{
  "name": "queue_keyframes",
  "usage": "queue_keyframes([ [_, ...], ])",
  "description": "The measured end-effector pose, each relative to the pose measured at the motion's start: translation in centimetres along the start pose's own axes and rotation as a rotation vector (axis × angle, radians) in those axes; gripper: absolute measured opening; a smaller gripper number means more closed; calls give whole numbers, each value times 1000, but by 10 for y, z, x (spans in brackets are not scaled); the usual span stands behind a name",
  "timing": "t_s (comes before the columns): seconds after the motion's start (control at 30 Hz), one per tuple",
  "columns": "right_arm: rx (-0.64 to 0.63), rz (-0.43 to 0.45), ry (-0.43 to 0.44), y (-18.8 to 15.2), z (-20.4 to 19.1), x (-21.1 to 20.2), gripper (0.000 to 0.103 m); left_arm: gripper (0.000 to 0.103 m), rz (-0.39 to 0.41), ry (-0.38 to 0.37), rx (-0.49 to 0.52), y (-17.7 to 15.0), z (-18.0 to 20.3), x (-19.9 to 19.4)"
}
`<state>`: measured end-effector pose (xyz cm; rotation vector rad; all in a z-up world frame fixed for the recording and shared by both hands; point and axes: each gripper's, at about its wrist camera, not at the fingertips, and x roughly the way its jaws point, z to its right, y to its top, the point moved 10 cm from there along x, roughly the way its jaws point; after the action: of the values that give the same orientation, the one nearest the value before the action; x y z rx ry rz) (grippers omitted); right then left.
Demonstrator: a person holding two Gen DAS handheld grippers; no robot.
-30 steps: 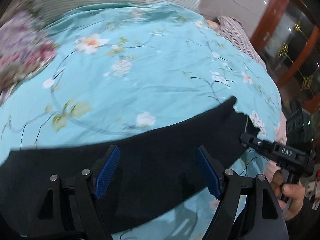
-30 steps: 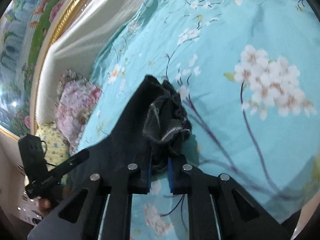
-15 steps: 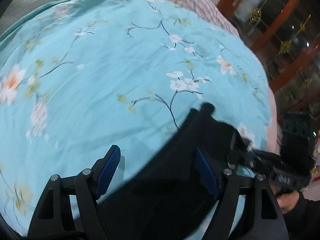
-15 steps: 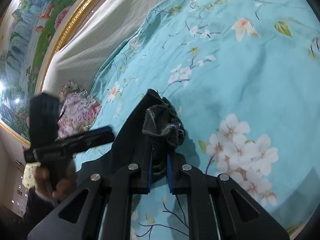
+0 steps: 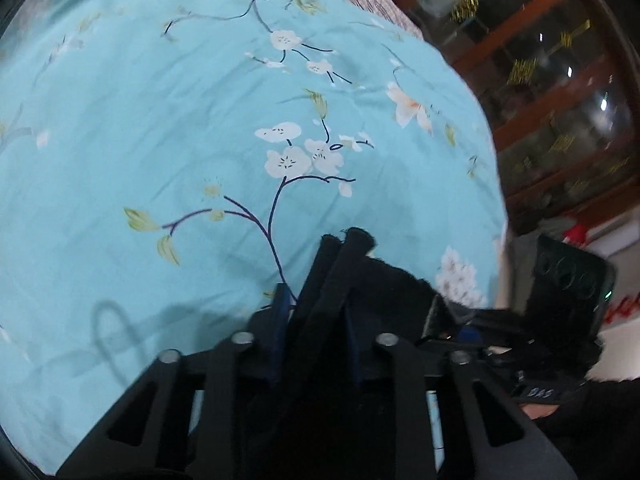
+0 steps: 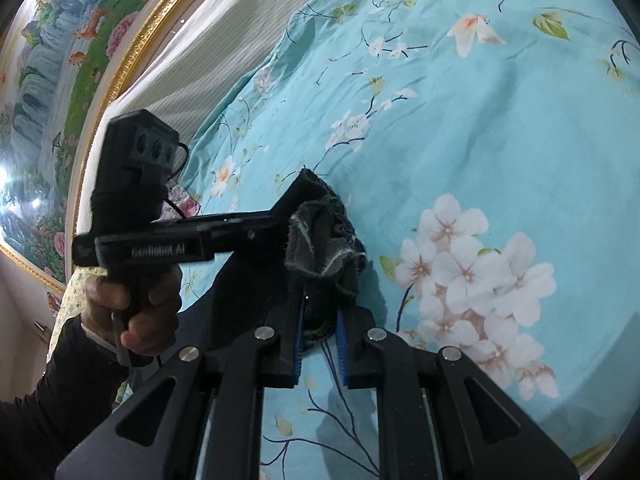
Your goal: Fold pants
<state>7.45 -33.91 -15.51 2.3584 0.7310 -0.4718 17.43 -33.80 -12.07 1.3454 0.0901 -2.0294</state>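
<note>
The black pants [image 5: 340,276] are held up off the turquoise floral bedspread [image 5: 160,128]. My left gripper [image 5: 316,320] is shut on the pants' edge, with cloth sticking up between its blue pads. My right gripper [image 6: 320,336] is shut on a bunched, frayed end of the pants [image 6: 324,236]. The two grippers are close together: the right gripper shows at the lower right of the left wrist view [image 5: 472,328], and the left gripper [image 6: 256,224] reaches in from the left in the right wrist view. Most of the pants hangs below, hidden.
The bedspread [image 6: 480,120] fills both views. A striped headboard [image 6: 208,64] and a gold-framed painting [image 6: 60,60] are on the left, floral pillows [image 6: 184,204] below them. A wooden glass cabinet [image 5: 560,100] stands beyond the bed's right edge.
My left gripper was open over the spread pants; it swung right to the right gripper and shut on the pants' edge. The right gripper kept its hold.
</note>
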Motion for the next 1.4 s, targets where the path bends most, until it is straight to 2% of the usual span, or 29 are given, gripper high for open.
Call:
queue_keyframes([
  [0.13, -10, 17, 34, 3, -8, -5, 15, 12, 41, -32, -11, -5, 6, -10],
  [0.27, -48, 28, 149, 6, -35, -14, 15, 12, 119, -109, -56, -12, 8, -39],
  [0.37, -76, 20, 240, 8, -60, -17, 15, 12, 202, -134, -85, -20, 8, -69],
  [0.47, -106, -12, 345, 6, -94, -12, 15, 12, 281, -114, -105, -34, 5, -102],
  [0.63, -157, -83, 443, -7, -135, 7, 15, 12, 390, -57, -145, -65, -10, -153],
  [0.73, -170, -135, 481, -18, -152, 25, 15, 12, 427, -20, -188, -86, -26, -168],
  [1.0, -182, -267, 504, -53, -168, 61, 15, 9, 491, 32, -332, -143, -73, -181],
  [1.23, -200, -357, 441, -81, -164, 94, 17, 9, 490, 68, -456, -187, -106, -168],
  [1.4, -225, -393, 382, -95, -160, 107, 19, 9, 501, 69, -517, -203, -115, -164],
])
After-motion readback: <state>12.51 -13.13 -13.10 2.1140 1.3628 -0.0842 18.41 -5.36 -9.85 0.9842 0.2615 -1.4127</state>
